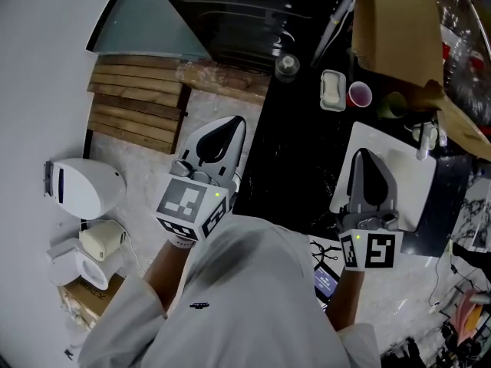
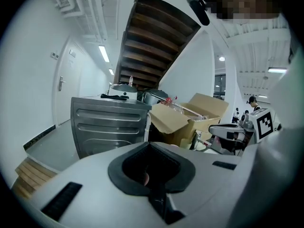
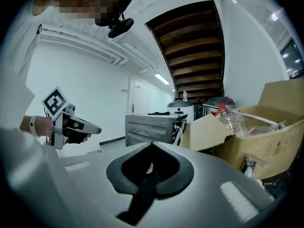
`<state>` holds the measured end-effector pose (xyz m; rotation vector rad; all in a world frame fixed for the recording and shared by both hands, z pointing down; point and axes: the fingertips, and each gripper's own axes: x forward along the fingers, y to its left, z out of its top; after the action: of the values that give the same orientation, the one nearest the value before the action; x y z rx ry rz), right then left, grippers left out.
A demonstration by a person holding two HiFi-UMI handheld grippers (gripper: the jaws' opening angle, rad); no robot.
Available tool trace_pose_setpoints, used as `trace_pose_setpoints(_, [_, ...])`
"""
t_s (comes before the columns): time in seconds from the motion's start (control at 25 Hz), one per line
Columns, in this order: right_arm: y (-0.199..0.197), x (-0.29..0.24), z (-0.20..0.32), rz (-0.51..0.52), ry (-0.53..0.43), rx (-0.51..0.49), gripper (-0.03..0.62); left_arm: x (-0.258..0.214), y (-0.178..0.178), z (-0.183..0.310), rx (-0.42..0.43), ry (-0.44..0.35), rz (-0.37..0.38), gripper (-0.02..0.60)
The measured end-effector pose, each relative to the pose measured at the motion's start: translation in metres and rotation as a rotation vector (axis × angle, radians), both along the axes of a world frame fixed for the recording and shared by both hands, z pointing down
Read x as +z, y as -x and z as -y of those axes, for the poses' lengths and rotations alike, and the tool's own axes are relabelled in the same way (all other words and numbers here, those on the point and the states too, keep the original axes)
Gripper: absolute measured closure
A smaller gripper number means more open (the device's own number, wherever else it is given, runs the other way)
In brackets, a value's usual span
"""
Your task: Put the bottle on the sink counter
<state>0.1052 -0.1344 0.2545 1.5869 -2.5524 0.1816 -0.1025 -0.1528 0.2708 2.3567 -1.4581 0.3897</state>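
Observation:
A clear plastic bottle with a red cap (image 3: 231,117) lies among other bottles in an open cardboard box (image 3: 266,137), which stands at the back right of the head view (image 1: 399,29). The black sink counter (image 1: 295,159) holds a white basin (image 1: 410,171). My left gripper (image 1: 236,121) hangs over the counter's left edge, shut and empty, its jaws meeting (image 2: 151,144). Over the basin's near left part, my right gripper (image 1: 363,154) also has its jaws together with nothing between them (image 3: 151,146). Neither gripper touches a bottle.
A faucet (image 1: 424,138), a soap dish (image 1: 332,90), a pink cup (image 1: 360,94) and a glass jar (image 1: 287,66) stand on the counter. A steel appliance (image 2: 109,122) sits behind. Wooden slats (image 1: 138,102) and a white appliance (image 1: 80,186) are on the floor at left.

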Motion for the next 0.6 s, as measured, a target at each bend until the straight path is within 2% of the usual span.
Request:
trace_pose_setpoints(0.24, [-0.003, -0.017, -0.012, -0.009, -0.023, 0.026, 0.583, -0.01, 0.007, -0.009, -0.004, -0.023, -0.026, 0.574])
trace_pose_setpoints(0.6, [0.002, -0.036, -0.041, -0.009, -0.049, 0.041, 0.583, -0.029, 0.005, -0.029, 0.033, -0.07, -0.037, 0.574])
